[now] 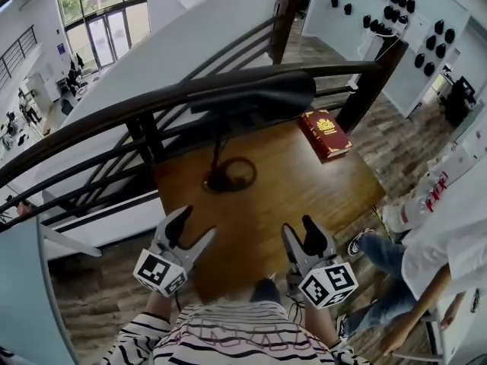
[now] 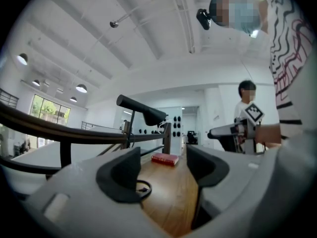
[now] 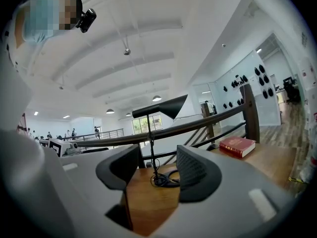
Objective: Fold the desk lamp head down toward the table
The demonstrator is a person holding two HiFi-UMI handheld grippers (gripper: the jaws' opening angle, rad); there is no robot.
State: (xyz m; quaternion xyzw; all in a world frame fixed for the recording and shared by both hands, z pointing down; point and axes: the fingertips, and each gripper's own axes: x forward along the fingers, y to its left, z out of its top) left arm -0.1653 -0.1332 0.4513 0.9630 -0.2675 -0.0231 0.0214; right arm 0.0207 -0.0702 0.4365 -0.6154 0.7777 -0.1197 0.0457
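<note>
A black desk lamp stands upright at the back of the wooden table (image 1: 304, 196), by the railing. Its long head (image 1: 255, 97) is raised and roughly level, above a ring-shaped base (image 1: 228, 175) with a coiled cord. My left gripper (image 1: 196, 225) and right gripper (image 1: 298, 228) hover over the table's near edge, well short of the lamp, both open and empty. In the left gripper view the left gripper (image 2: 163, 170) is below the lamp head (image 2: 141, 109). In the right gripper view the stem (image 3: 150, 148) and head (image 3: 161, 107) show far off between the jaws of the right gripper (image 3: 157, 170).
A red book (image 1: 326, 133) lies at the table's back right corner. A dark curved railing (image 1: 114, 120) runs just behind the lamp, with a drop to a lower floor beyond. A person (image 1: 441, 249) stands close to the table's right side.
</note>
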